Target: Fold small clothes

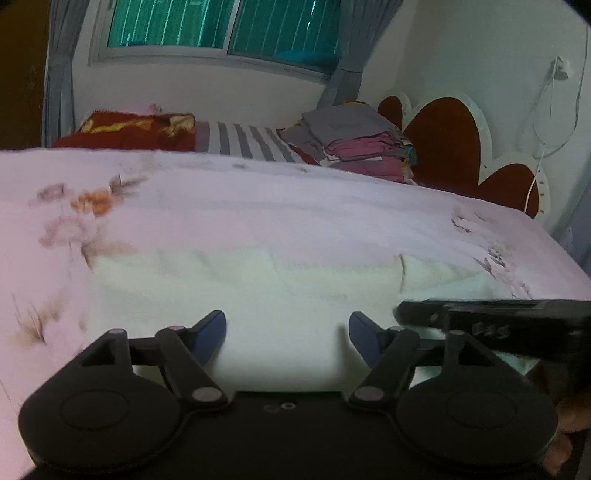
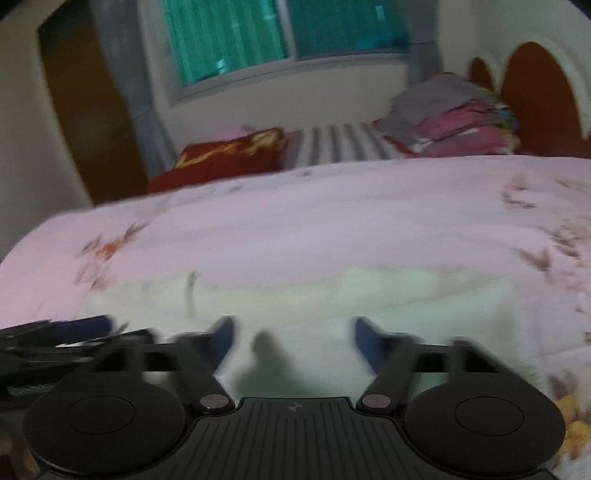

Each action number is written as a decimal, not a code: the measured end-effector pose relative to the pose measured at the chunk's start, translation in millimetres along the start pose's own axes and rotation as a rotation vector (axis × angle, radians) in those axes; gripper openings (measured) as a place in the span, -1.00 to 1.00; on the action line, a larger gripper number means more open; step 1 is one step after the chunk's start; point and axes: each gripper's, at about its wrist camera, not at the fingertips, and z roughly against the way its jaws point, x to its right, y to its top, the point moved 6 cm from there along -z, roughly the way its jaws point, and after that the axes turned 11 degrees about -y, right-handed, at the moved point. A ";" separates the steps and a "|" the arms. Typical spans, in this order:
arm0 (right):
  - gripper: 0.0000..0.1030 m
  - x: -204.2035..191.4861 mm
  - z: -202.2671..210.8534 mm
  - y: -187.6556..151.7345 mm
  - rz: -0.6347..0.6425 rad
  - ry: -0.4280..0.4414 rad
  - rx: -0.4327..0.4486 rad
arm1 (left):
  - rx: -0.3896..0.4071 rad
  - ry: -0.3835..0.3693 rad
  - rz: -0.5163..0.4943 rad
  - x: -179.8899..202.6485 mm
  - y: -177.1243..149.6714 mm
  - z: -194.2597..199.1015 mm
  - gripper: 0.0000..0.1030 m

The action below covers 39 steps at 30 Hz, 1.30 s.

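Layout of the bed (image 1: 258, 206). A small garment (image 1: 280, 280) lies flat on the near part of the bed cover, between the two flower prints. The left hand-held gripper (image 1: 287, 334) stands over the garment's near edge, and the right hand-held gripper (image 2: 294, 339) just beside it on the right — each shows at the edge of the other's view. Behind the cover lie a folded blanket (image 1: 136, 129) at left, a striped sheet (image 1: 243, 142) in the middle and a stack of folded clothes (image 1: 362, 142) at right. The headboard (image 1: 450, 144) stands right of the stack — the window (image 1: 221, 26) is on the far wall.

Black linkage arms, blue fingers (image 1: 212, 334), silver pivots
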 end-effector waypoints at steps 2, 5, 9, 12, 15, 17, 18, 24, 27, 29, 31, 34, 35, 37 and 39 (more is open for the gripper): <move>-0.57 -5.1 -6.1 -8.0 0.022 0.033 -0.038 | -0.006 0.035 -0.026 -6.3 -7.1 4.3 0.38; -0.57 2.5 -0.2 -18.3 0.133 0.022 -0.016 | 0.006 0.091 -0.015 -38.0 -11.4 26.9 0.37; -0.57 108.5 8.4 -22.5 -0.100 -0.232 -0.010 | 0.005 0.074 0.030 -49.4 -5.6 40.9 0.36; -0.57 123.9 18.7 -18.2 -0.160 -0.231 -0.013 | 0.069 0.060 0.003 -24.1 8.1 51.7 0.46; -0.57 89.9 38.9 -17.6 -0.110 -0.138 0.025 | 0.041 0.013 -0.030 9.7 -1.6 45.6 0.47; -0.57 51.8 41.2 -26.0 -0.045 -0.029 -0.012 | 0.000 0.016 -0.087 27.4 -15.1 37.1 0.47; -0.57 35.9 43.3 -33.5 -0.010 0.006 -0.020 | -0.019 0.039 -0.123 32.7 -21.3 33.5 0.46; -0.57 26.3 46.8 -56.5 0.037 -0.026 -0.018 | -0.024 0.102 -0.052 -14.8 -34.6 49.6 0.42; -0.57 93.9 58.4 -59.8 -0.096 -0.219 -0.010 | -0.031 0.088 -0.053 -23.6 -33.5 58.7 0.42; -0.57 130.1 61.8 -64.4 -0.192 -0.265 -0.026 | -0.044 0.103 -0.084 -17.2 -33.5 58.5 0.42; -0.57 137.1 62.5 -65.0 -0.234 -0.224 -0.039 | -0.037 0.105 -0.072 -15.8 -33.6 60.2 0.42; -0.57 122.5 74.6 -59.5 -0.182 -0.220 0.026 | -0.041 0.127 -0.063 -20.4 -35.5 59.8 0.42; -0.57 117.5 67.1 -61.5 -0.165 -0.230 -0.006 | -0.047 0.135 -0.070 -21.7 -35.8 60.1 0.46; -0.57 121.9 52.6 -66.5 -0.167 -0.253 -0.054 | -0.058 0.143 -0.076 -26.3 -38.0 61.1 0.46; -0.57 126.9 56.7 -65.1 -0.205 -0.241 -0.059 | -0.066 0.134 -0.078 -30.1 -39.6 66.5 0.46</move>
